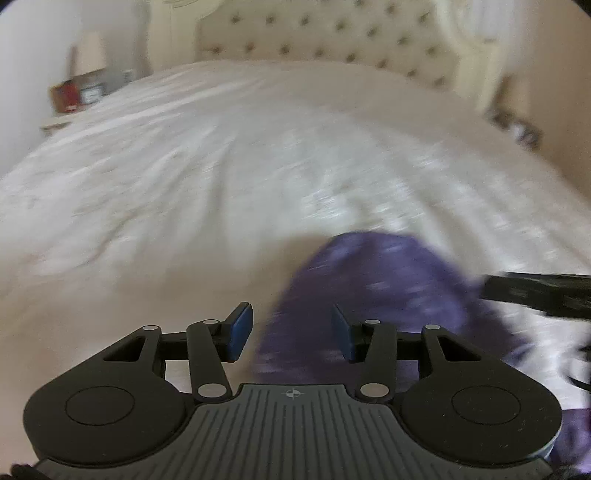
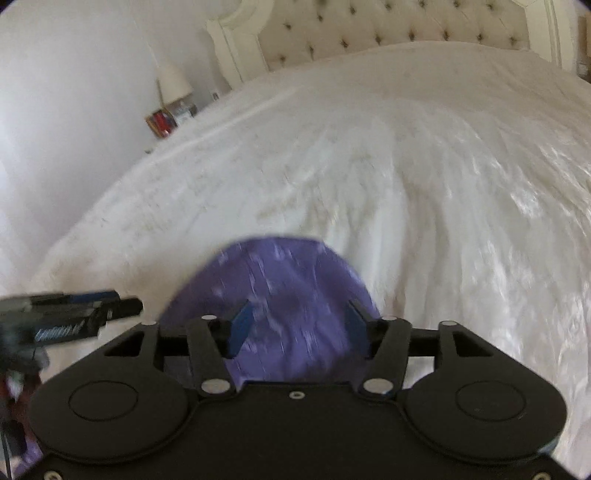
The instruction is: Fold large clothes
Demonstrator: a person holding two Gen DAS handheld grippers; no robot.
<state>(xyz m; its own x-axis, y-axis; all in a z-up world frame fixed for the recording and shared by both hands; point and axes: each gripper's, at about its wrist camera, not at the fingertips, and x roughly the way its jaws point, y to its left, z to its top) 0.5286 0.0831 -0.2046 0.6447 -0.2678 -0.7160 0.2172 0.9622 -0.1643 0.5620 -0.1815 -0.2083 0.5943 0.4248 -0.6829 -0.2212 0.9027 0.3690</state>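
A purple garment with pale specks [image 1: 388,288] lies bunched on the white bed cover [image 1: 184,184], blurred by motion. My left gripper [image 1: 291,332] hovers over its left edge, jaws apart, with cloth below the gap and neither blue pad pressing on it. The right gripper's dark finger [image 1: 535,291] juts in from the right edge. In the right wrist view the garment [image 2: 288,280] sits straight ahead, and my right gripper [image 2: 298,328] stands open above it, pads clear of the cloth. The left gripper [image 2: 74,310] reaches in from the left.
A tufted cream headboard [image 2: 388,33] stands at the far end of the bed. A nightstand with a lamp [image 2: 173,81] and a red box [image 2: 159,123] is beside the bed at the far left. White cover [image 2: 406,166] spreads wide beyond the garment.
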